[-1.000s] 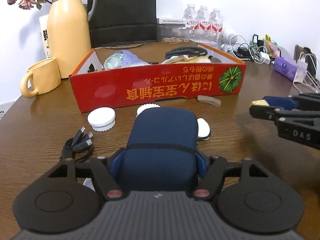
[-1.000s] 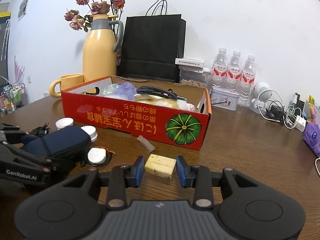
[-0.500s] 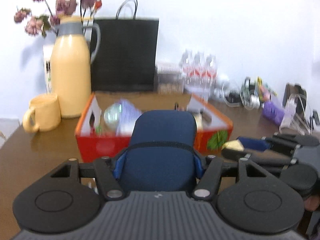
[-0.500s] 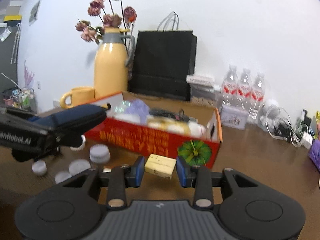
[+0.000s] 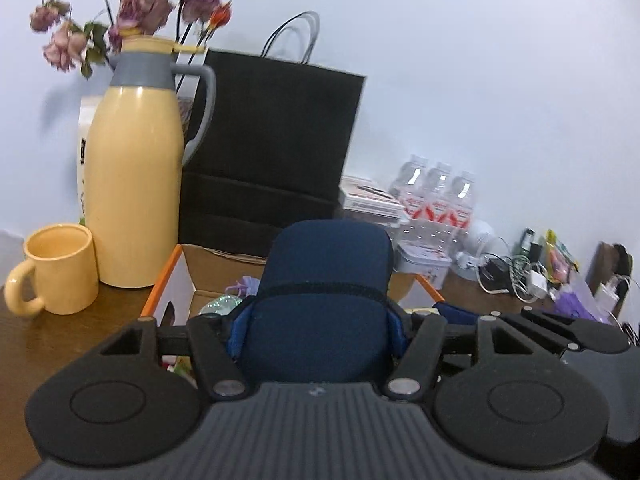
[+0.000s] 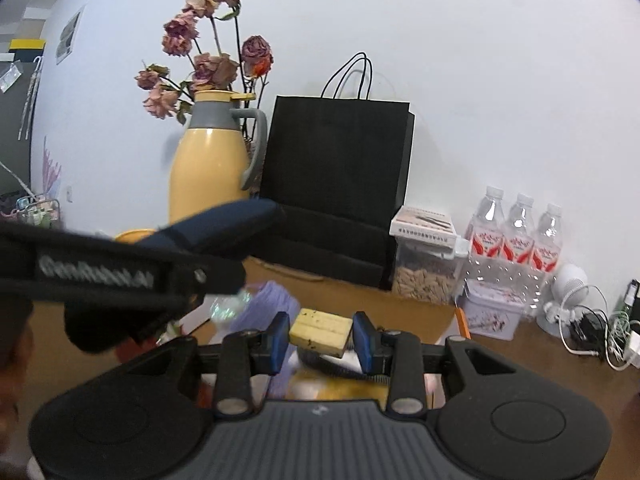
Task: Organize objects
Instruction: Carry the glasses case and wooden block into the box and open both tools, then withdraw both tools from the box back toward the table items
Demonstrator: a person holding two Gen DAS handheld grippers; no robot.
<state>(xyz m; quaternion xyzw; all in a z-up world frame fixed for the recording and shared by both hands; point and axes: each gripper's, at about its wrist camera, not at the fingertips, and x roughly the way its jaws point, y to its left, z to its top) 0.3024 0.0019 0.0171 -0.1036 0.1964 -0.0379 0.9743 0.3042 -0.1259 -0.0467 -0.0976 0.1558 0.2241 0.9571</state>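
Both loads have come up off the bench and now hang over the open cardboard box (image 5: 188, 276). A second ago the left gripper (image 5: 318, 322) had the navy case (image 5: 326, 296) down at bench level, near side of the box's red wall, among loose white caps; now the case sits raised, with the box interior showing below and beyond it. The left jaws stand roughly half open, pads pressed on both flanks of the case, after easing very slightly closer on it within the last second. The grip looks firm.

The right gripper (image 6: 320, 336) is set narrow, clamped on the yellow sponge block (image 6: 320, 330), which was earlier short of the box front and is now above the box contents: a lilac item (image 6: 272, 304) and a coiled black cable (image 6: 328, 364) lie directly beneath. The left gripper crosses the left of the right wrist view, close alongside.

Judgement: the carry stage is nearly complete and the release into the box is the step due. Risk noted: the two grippers are near each other over a box that is already fairly full, so the drops want separate spots. The yellow flask (image 5: 132, 184), mug (image 5: 56, 272) and black bag (image 5: 272, 152) stand beyond on the far left, apart from the work.
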